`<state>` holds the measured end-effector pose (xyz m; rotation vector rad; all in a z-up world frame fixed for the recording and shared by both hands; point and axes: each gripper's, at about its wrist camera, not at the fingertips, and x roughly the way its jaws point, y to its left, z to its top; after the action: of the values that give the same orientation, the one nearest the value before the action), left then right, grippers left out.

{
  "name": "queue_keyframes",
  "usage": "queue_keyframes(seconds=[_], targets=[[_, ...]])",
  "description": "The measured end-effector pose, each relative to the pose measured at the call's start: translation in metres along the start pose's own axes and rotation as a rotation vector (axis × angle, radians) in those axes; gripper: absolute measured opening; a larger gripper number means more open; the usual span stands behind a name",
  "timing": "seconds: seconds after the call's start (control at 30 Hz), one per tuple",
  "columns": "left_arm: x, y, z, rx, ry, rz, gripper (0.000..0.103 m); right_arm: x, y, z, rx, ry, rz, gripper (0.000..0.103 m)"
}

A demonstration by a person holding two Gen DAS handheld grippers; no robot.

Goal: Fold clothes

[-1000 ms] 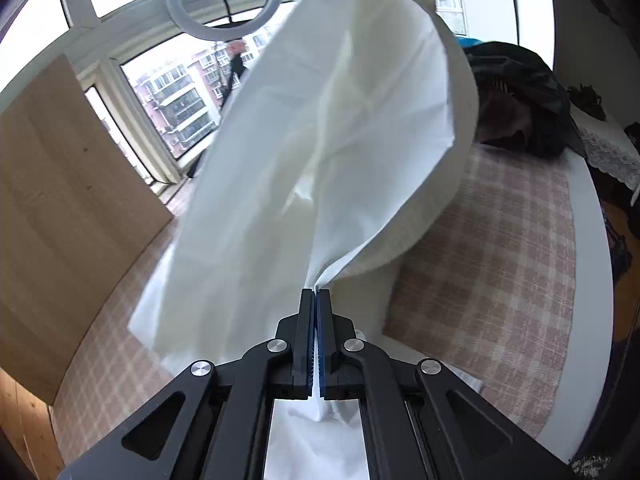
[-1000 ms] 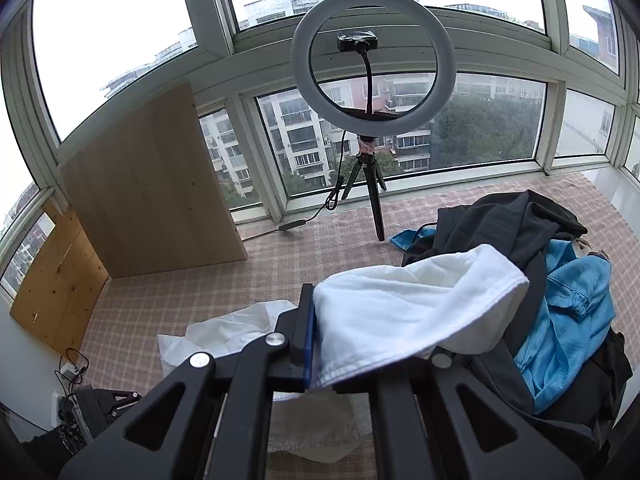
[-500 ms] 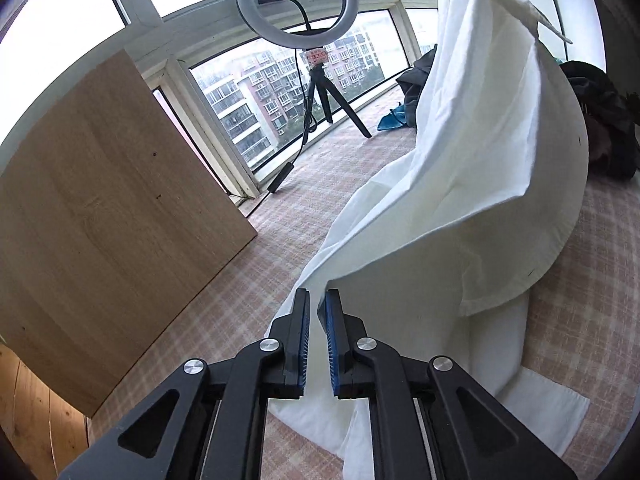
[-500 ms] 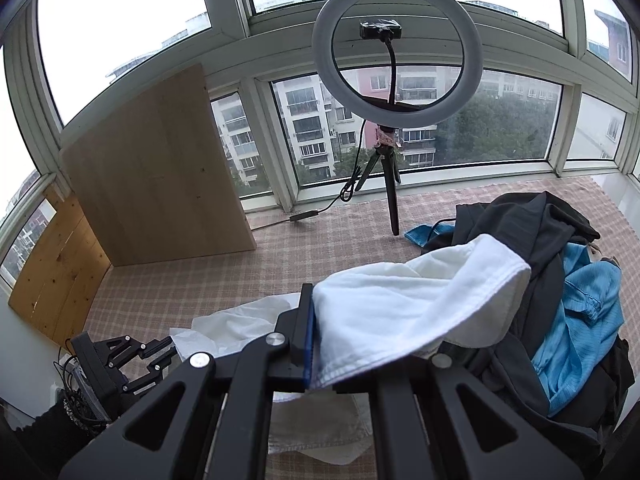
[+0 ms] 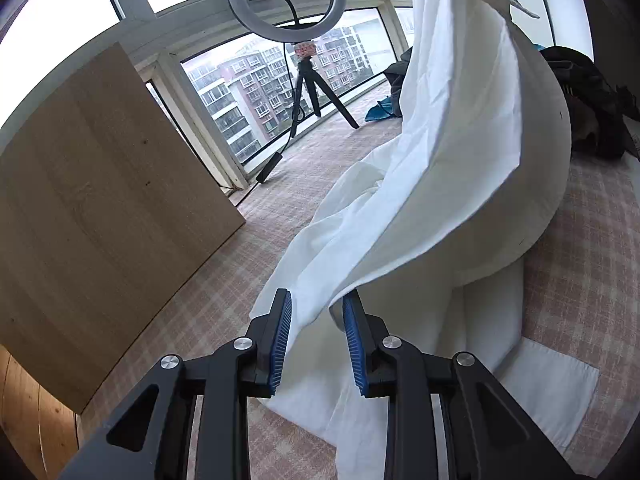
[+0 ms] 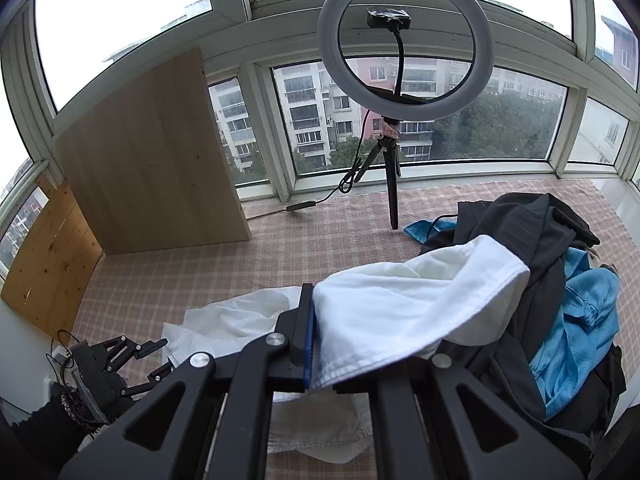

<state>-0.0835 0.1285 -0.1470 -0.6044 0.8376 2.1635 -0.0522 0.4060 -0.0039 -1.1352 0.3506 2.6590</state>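
Note:
A white garment (image 5: 452, 168) hangs from the upper right and trails down onto the plaid tablecloth (image 5: 208, 304). My left gripper (image 5: 316, 300) stands open low over the table; a fold of the white cloth passes between its blue pads (image 5: 282, 340), and nothing is clamped. In the right wrist view, my right gripper (image 6: 316, 340) is shut on a bunched part of the white garment (image 6: 400, 300), which drapes over and hides the right finger. The left gripper (image 6: 132, 364) shows at the lower left, open, beside the garment's lower part (image 6: 236, 316).
A ring light on a tripod (image 6: 400, 92) stands at the back by the windows. A wooden board (image 6: 152, 152) leans at the left. A heap of dark and blue clothes (image 6: 560, 280) fills the right side. A cable (image 6: 320, 204) runs along the sill.
My left gripper has gone from shut on the white garment to open and has let it go; its view has swung left and lower. The right gripper keeps its hold.

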Motion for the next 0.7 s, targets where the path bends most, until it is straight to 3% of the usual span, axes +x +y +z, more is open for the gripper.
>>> queue_keyframes(seconds=[0.17,0.2,0.23,0.27,0.37,0.5,0.6,0.7], targets=[[0.022,-0.013,0.002,0.063,0.035,-0.008,0.031,0.001,0.001,-0.003,-0.002,0.001,0.007,0.006],[0.029,-0.016,0.003,0.067,0.045,-0.021,0.027,0.001,0.001,-0.004,0.000,-0.001,0.010,0.006],[0.030,-0.013,0.006,0.051,0.048,-0.020,0.007,0.000,0.001,-0.004,0.001,-0.007,0.012,0.006],[0.030,-0.008,0.010,0.032,0.050,-0.016,0.002,-0.004,0.000,-0.003,0.006,-0.022,0.008,0.006],[0.028,0.007,0.020,-0.024,0.055,-0.004,0.001,-0.016,-0.003,0.000,0.019,-0.070,-0.002,0.006],[-0.062,0.065,0.073,-0.060,-0.119,0.147,0.001,-0.067,0.003,0.041,-0.007,-0.226,0.003,0.005],[-0.133,0.110,0.114,-0.085,-0.254,0.263,0.001,-0.133,0.037,0.086,-0.122,-0.400,0.007,0.005],[-0.206,0.136,0.148,-0.049,-0.356,0.413,0.001,-0.206,0.070,0.118,-0.208,-0.560,0.045,0.005]])
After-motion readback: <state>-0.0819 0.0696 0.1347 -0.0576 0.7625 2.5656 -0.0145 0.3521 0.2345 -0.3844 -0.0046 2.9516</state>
